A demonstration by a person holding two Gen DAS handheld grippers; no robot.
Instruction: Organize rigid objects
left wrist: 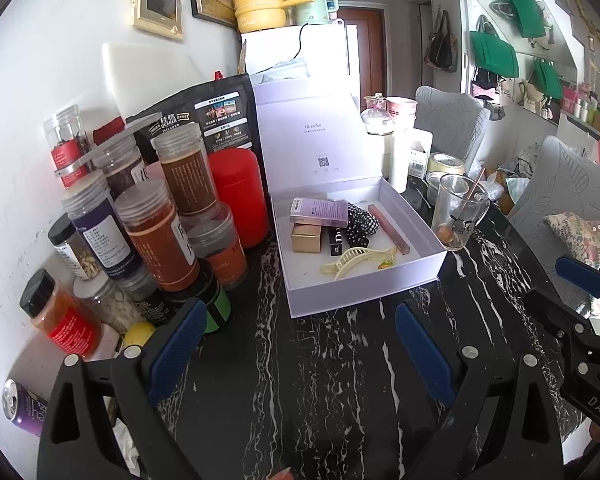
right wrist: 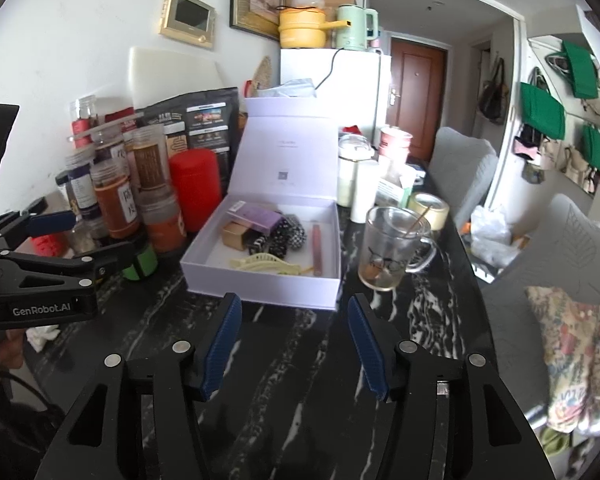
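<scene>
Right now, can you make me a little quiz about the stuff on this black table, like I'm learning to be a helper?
1. True or false: the hinged lid of the pale lilac cardboard box stands open.
2. Which lies nearest the box's front wall? A) gold carton B) cream plastic hair claw C) purple carton
3. What stands in the clear glass mug beside the box?

Key:
1. True.
2. B.
3. A thin wooden stick, leaning on the rim.
</scene>
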